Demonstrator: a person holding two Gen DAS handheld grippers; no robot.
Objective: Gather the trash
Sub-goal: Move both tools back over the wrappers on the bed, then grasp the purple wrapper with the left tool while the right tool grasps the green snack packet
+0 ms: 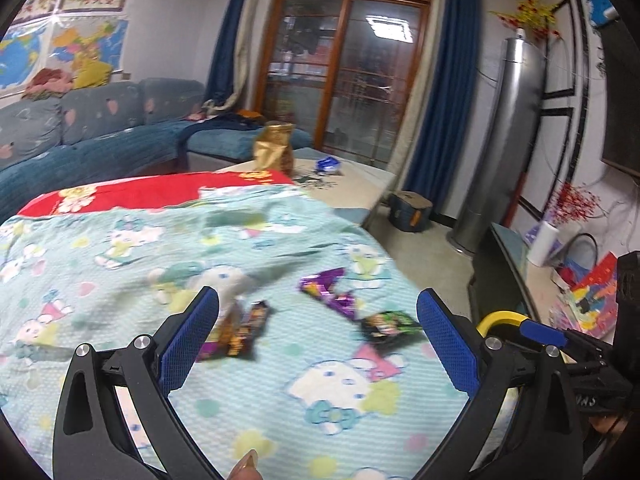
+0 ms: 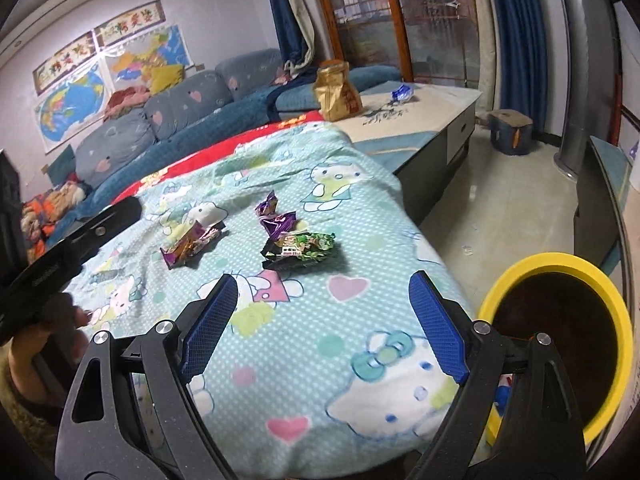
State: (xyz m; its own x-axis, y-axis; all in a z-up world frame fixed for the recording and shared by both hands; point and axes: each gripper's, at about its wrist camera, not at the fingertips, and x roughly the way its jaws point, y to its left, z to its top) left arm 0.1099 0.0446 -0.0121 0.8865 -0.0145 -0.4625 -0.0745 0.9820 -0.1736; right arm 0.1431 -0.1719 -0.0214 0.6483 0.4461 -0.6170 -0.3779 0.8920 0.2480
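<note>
Both grippers hung over a cartoon-print blanket [image 2: 304,344] spread across the counter, each with its blue-padded fingers spread wide and nothing between them.

In the left wrist view, the left gripper [image 1: 318,334] pointed down at blurred trash. An orange-and-brown wrapper [image 1: 244,334] lay just beside the inner edge of its left finger [image 1: 188,344]. A purple wrapper [image 1: 332,290] sat beyond the fingertips, nearer the right finger. A green-and-black packet [image 1: 390,326] lay just inside the right finger [image 1: 448,344]. Past that finger, part of a yellow bin [image 1: 500,318] rim showed.

In the right wrist view, the right gripper [image 2: 322,322] stood short of the trash, all of which lay ahead of its fingertips. The orange-and-brown wrapper [image 2: 192,244] was ahead and left of the left finger [image 2: 210,324]. The purple wrapper [image 2: 276,218] lay farther ahead, above the gap. The green-and-black packet [image 2: 300,248] was nearest, touching the purple one. The yellow bin [image 2: 560,340] stood open just outside the right finger [image 2: 438,326], at the blanket's edge.

Well beyond the fingers, a gold bag [image 2: 336,92] stood upright on the bare end of the counter [image 2: 440,100].
</note>
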